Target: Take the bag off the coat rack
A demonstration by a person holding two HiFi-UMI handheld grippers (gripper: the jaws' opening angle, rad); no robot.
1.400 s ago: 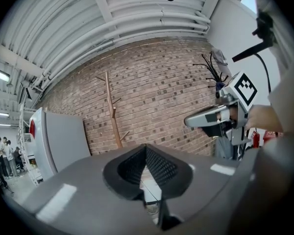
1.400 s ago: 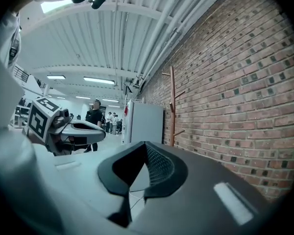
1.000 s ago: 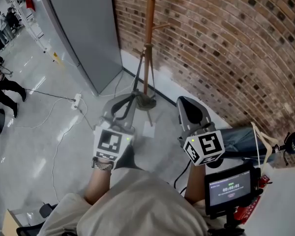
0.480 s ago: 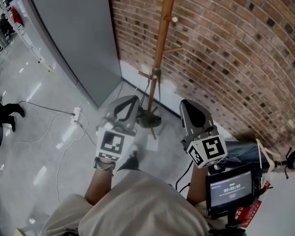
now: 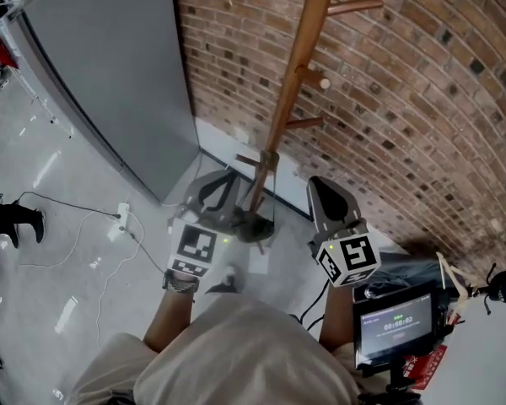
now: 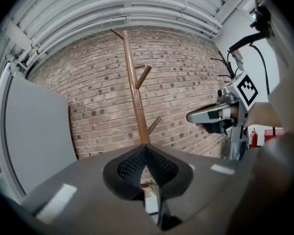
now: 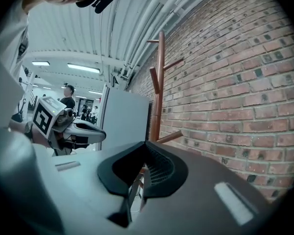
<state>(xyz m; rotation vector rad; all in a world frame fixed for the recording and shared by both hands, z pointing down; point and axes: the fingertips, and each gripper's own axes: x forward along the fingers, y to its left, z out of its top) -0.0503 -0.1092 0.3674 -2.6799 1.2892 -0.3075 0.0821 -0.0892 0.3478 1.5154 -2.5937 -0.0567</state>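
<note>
Since left gripper [image 5: 220,184] and right gripper [image 5: 323,192] are shut, empty, facing coat rack [image 5: 298,67]: approach step; bag unseen, next open jaws.

The coat rack [image 5: 297,74] runs out past the top edge of the head view, and the left gripper [image 5: 223,182] partly covers its foot. The print on the small screen [image 5: 396,323] is too small to read. A person [image 5: 13,224] at the left edge is cut off, with only dark legs showing.
</note>
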